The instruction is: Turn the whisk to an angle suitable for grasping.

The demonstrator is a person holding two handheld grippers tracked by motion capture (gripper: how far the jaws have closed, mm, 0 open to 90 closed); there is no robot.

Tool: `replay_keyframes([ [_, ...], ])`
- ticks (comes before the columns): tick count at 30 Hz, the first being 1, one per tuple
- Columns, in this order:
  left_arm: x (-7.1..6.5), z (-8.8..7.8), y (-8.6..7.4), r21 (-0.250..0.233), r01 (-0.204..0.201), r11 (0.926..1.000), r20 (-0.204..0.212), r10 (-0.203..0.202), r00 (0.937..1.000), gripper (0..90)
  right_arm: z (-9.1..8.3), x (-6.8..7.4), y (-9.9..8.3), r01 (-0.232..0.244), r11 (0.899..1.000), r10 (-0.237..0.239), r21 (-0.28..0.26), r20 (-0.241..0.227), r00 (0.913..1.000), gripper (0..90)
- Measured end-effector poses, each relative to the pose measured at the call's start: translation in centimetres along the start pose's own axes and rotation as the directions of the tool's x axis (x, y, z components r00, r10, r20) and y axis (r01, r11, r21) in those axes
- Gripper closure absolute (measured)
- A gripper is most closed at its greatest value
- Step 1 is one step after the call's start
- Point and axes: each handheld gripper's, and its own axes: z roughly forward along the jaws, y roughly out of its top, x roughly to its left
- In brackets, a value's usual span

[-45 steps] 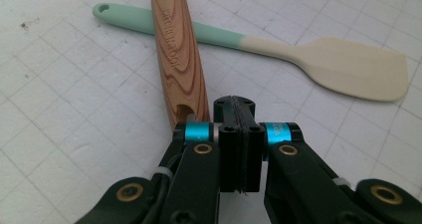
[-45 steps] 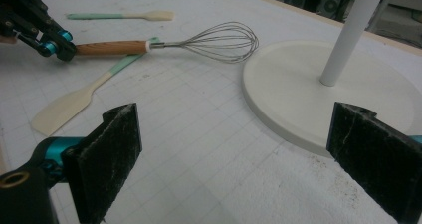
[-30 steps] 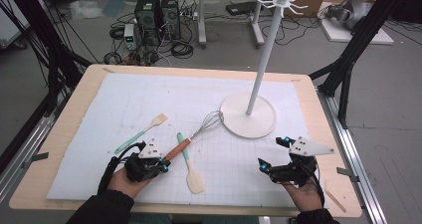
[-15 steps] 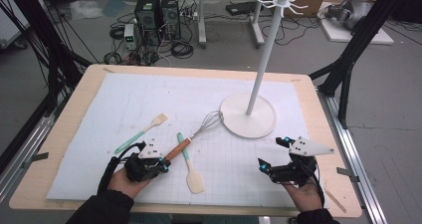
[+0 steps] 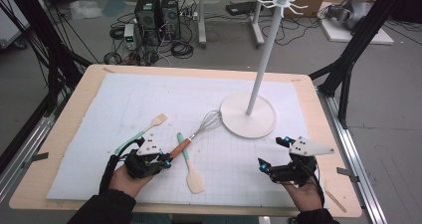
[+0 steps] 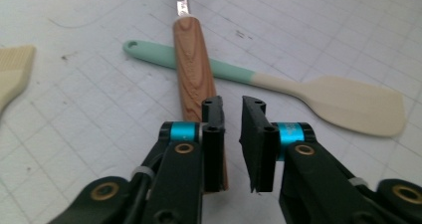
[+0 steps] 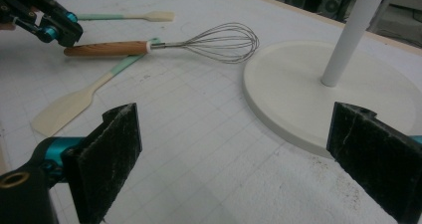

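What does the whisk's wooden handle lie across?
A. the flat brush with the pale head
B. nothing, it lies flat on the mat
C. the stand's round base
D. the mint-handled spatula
D: the whisk handle crosses over the mint handle of the spatula, plain in the left gripper view.

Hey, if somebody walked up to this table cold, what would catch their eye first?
Probably the tall white hook stand rising from its round base on the right of the white mat. Next, the whisk with its wooden handle lying across a mint-handled spatula near the front, with the left gripper right at the handle's end, its jaws just opening and a narrow gap between them. The right gripper hangs wide open, holding nothing.
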Motion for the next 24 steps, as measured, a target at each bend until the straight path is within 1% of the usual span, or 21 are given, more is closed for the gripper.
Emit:
replay_keyframes([
  [2,0.2,0.2,0.1,0.002,0.019,0.9998,-0.022,-0.019,0.9996,70.6,0.0,0.0,0.0,-0.001,1.0,0.001,0.001,0.001,1.0,5.7],
  [3,0.2,0.2,0.1,0.002,0.019,0.9998,-0.022,-0.019,0.9996,68.6,0.0,0.0,0.0,-0.005,1.0,0.005,0.004,-0.002,1.0,5.7],
  [6,0.6,0.6,0.1,0.008,0.037,0.9993,-0.05,-0.037,0.9981,62.1,0.0,0.0,0.0,-0.005,1.0,0.005,0.003,-0.003,1.0,5.7],
  [8,0.7,0.9,0.2,0.009,0.044,0.999,-0.058,-0.044,0.9974,56.7,0.0,0.0,0.0,-0.007,1.0,0.007,0.006,-0.004,1.0,5.7],
  [11,0.7,1.3,0.2,0.015,0.047,0.9988,-0.062,-0.046,0.997,53.5,0.1,0.1,0.0,-0.006,1.0,0.006,0.007,-0.006,1.0,5.7],
  [16,0.8,1.9,0.3,0.028,0.054,0.9982,-0.064,-0.052,0.9966,51.2,0.1,0.0,0.0,-0.004,1.0,0.004,0.005,-0.006,1.0,5.7],
  [21,0.8,2.5,0.3,0.046,0.059,0.9972,-0.054,-0.056,0.997,51.6,0.1,0.0,0.0,-0.004,1.0,0.004,0.007,-0.006,1.0,5.7],
  [24,0.8,2.8,0.2,0.055,0.065,0.9964,-0.056,-0.062,0.9965,51.7,0.1,0.0,0.0,-0.003,1.0,0.003,0.006,-0.007,1.0,5.7],
])
